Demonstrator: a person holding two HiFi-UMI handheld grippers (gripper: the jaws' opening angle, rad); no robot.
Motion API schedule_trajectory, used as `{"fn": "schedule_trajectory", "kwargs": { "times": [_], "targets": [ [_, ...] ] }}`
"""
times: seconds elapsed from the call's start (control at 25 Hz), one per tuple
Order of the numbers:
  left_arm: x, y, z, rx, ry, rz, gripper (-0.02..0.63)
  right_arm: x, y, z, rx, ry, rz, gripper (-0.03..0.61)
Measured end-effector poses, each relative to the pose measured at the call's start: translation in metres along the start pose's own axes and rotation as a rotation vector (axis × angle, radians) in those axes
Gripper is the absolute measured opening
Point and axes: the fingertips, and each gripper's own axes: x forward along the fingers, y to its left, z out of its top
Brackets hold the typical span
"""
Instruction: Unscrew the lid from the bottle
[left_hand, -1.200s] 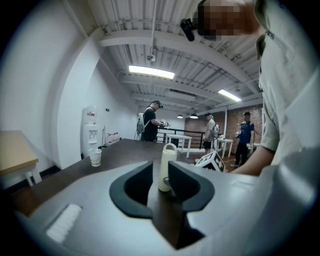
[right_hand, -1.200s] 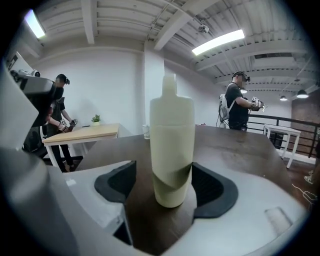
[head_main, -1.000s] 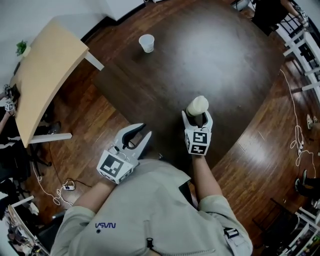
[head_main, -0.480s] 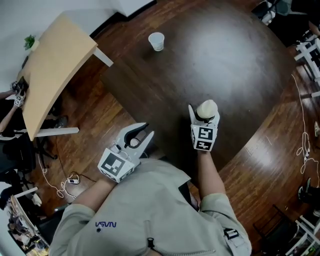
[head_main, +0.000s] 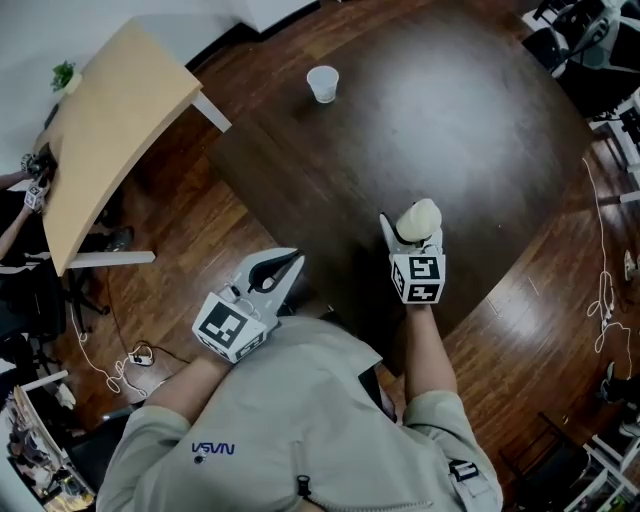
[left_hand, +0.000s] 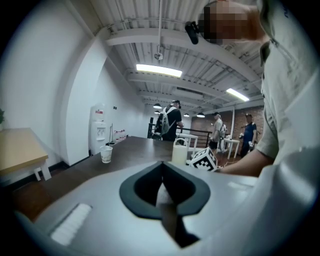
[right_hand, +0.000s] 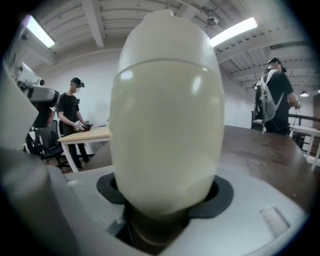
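Observation:
A cream bottle (head_main: 417, 217) stands near the front edge of the dark round table (head_main: 480, 130). My right gripper (head_main: 412, 230) reaches in from the near side with a finger on each side of it. Its jaws have just been closing and the pads press on the bottle's lower body. In the right gripper view the bottle (right_hand: 165, 125) fills the frame, its domed lid (right_hand: 165, 40) above a seam. My left gripper (head_main: 275, 272) hangs off the table's left front edge, shut and empty. In the left gripper view the bottle (left_hand: 179, 151) shows far ahead.
A white paper cup (head_main: 322, 83) stands at the table's far side. A light wooden table (head_main: 110, 120) is at the left over the wood floor. Several people stand in the room's background. Cables lie on the floor at both sides.
The left gripper's jaws have closed from a small gap to touching. The right gripper's jaws have drawn in on the bottle, and the gripper has moved slightly.

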Motion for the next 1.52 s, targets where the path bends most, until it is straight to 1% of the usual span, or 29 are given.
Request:
{"fn": "schedule_trajectory", "kwargs": {
  "times": [0.08,0.2,0.28,0.32,0.4,0.44,0.48,0.56,0.64,0.76,0.88,1.0,1.12,1.28,1.32,1.4,1.52],
  "targets": [
    [-0.003,0.002,0.003,-0.025,-0.018,-0.012,0.003,-0.007,0.024,0.010,0.011,0.010,0.139,0.298],
    [-0.006,-0.001,0.010,-0.081,-0.050,-0.045,0.003,-0.031,0.065,0.021,0.052,0.038,0.403,0.298],
    [-0.006,-0.006,0.019,-0.129,-0.075,-0.098,0.003,-0.051,0.093,0.031,0.095,0.061,0.585,0.298],
    [-0.005,-0.009,0.024,-0.153,-0.086,-0.138,0.013,-0.062,0.107,0.036,0.113,0.074,0.674,0.298],
    [-0.003,-0.017,0.036,-0.183,-0.097,-0.241,0.116,-0.082,0.135,0.044,0.135,0.104,0.847,0.298],
    [-0.001,-0.022,0.040,-0.188,-0.097,-0.299,0.174,-0.091,0.149,0.048,0.134,0.120,0.927,0.298],
    [0.000,-0.028,0.045,-0.187,-0.096,-0.356,0.215,-0.101,0.163,0.052,0.127,0.136,1.003,0.298],
    [0.005,-0.043,0.053,-0.188,-0.093,-0.462,0.269,-0.124,0.183,0.058,0.106,0.163,1.142,0.298],
    [0.012,-0.062,0.062,-0.210,-0.095,-0.563,0.312,-0.150,0.194,0.062,0.083,0.188,1.263,0.298],
    [0.016,-0.082,0.077,-0.271,-0.116,-0.702,0.331,-0.180,0.206,0.064,0.037,0.239,1.407,0.298],
    [0.014,-0.092,0.090,-0.326,-0.143,-0.796,0.356,-0.197,0.214,0.063,-0.010,0.291,1.493,0.298],
    [0.014,-0.101,0.094,-0.327,-0.136,-0.858,0.364,-0.201,0.219,0.061,-0.044,0.325,1.521,0.298],
    [0.012,-0.110,0.094,-0.326,-0.129,-0.903,0.362,-0.204,0.223,0.058,-0.055,0.343,1.536,0.298],
    [0.011,-0.117,0.090,-0.328,-0.112,-0.935,0.354,-0.206,0.227,0.056,-0.065,0.355,1.556,0.298],
    [0.011,-0.117,0.089,-0.331,-0.110,-0.936,0.342,-0.207,0.227,0.056,-0.070,0.354,1.559,0.298],
    [0.012,-0.115,0.089,-0.342,-0.113,-0.928,0.285,-0.209,0.228,0.056,-0.076,0.352,1.565,0.298],
    [0.014,-0.115,0.091,-0.342,-0.122,-0.916,0.287,-0.208,0.227,0.058,-0.079,0.339,1.558,0.298]
  ]
}}
